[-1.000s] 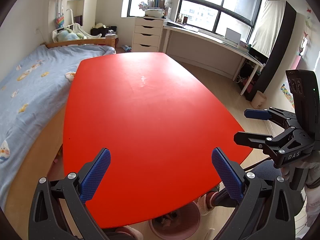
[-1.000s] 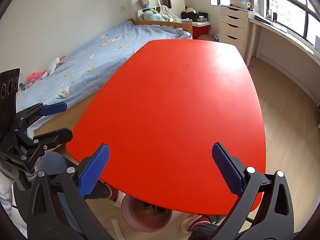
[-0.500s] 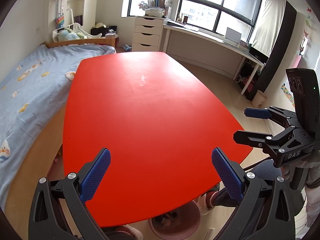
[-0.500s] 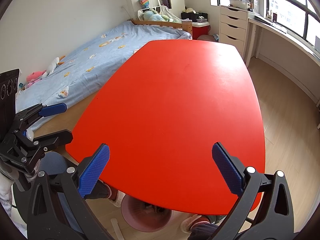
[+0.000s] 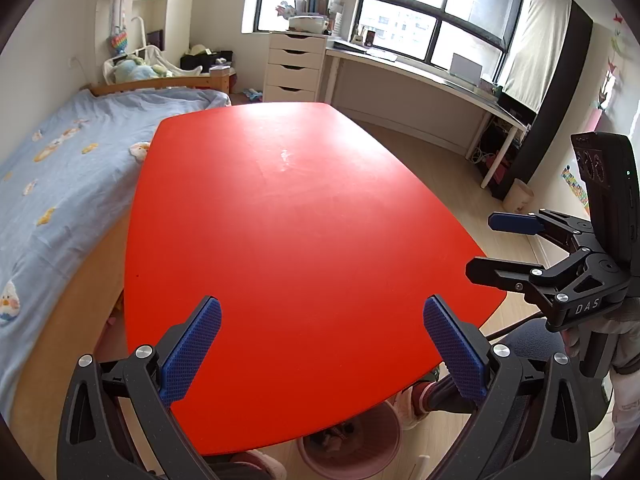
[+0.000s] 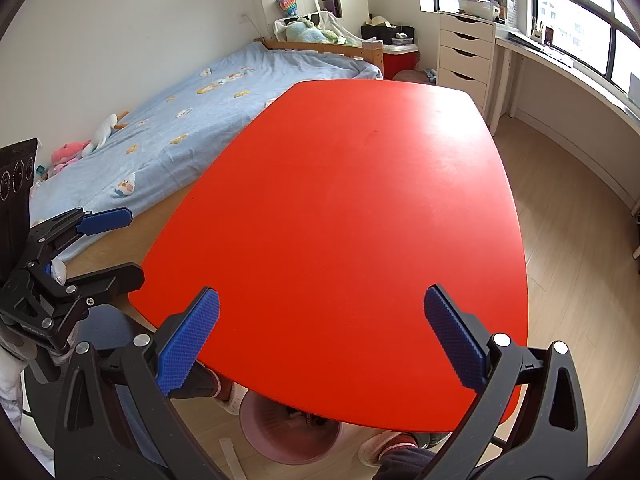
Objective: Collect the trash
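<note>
A pink trash bin point(image 5: 352, 446) stands on the floor under the near edge of the red table point(image 5: 288, 220); it also shows in the right wrist view point(image 6: 292, 432), with some dark scraps inside. No trash shows on the table top point(image 6: 360, 200). My left gripper point(image 5: 320, 344) is open and empty above the table's near end; it also shows in the right wrist view point(image 6: 116, 246). My right gripper point(image 6: 320, 340) is open and empty beside it; it also shows in the left wrist view point(image 5: 490, 246).
A bed with a blue cover point(image 5: 52, 184) lies along the table's left side. A white drawer unit point(image 5: 296, 66) and a long desk point(image 5: 420, 76) stand under the windows at the back. The person's slippered feet point(image 6: 228, 392) are by the bin.
</note>
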Demonstrator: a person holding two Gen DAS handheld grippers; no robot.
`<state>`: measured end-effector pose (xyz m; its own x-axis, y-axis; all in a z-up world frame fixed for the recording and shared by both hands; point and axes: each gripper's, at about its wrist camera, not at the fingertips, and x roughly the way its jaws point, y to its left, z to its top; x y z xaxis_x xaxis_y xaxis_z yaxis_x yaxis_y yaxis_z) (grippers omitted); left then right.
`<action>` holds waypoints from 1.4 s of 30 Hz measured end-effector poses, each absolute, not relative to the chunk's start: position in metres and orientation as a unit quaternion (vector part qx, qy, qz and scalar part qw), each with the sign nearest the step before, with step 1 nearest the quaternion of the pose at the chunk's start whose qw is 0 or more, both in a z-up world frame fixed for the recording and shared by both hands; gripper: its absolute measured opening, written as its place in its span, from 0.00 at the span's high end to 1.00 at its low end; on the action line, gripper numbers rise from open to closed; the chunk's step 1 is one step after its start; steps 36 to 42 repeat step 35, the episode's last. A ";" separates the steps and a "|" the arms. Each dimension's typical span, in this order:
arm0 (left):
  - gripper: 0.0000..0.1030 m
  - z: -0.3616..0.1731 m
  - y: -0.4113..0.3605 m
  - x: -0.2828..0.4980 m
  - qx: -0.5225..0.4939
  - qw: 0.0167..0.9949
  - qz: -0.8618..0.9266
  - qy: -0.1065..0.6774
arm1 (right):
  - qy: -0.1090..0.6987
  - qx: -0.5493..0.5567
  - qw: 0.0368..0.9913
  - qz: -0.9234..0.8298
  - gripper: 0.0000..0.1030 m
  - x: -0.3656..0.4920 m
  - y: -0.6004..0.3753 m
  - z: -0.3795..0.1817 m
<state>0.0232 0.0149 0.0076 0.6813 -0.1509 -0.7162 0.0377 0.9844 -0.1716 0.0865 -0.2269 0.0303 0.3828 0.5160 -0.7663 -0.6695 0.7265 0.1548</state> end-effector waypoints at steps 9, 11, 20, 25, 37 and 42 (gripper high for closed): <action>0.06 0.007 0.014 0.024 -0.072 0.913 -0.052 0.397 | 0.426 -0.092 0.826 0.357 0.03 0.091 -0.230 0.029; 0.06 0.006 0.014 0.024 -0.072 0.913 -0.052 0.397 | 0.426 -0.092 0.826 0.357 0.03 0.091 -0.230 0.029; 0.06 0.006 0.013 0.024 -0.072 0.913 -0.051 0.398 | 0.426 -0.092 0.826 0.357 0.03 0.091 -0.230 0.030; 0.06 0.005 0.009 0.024 -0.065 0.914 -0.055 0.396 | 0.426 -0.093 0.826 0.357 0.03 0.091 -0.229 0.030; 0.06 0.005 0.005 0.026 -0.052 0.916 -0.053 0.393 | 0.426 -0.093 0.826 0.356 0.03 0.091 -0.230 0.029; 0.06 0.005 0.005 0.026 -0.052 0.916 -0.053 0.393 | 0.426 -0.093 0.826 0.356 0.03 0.091 -0.230 0.029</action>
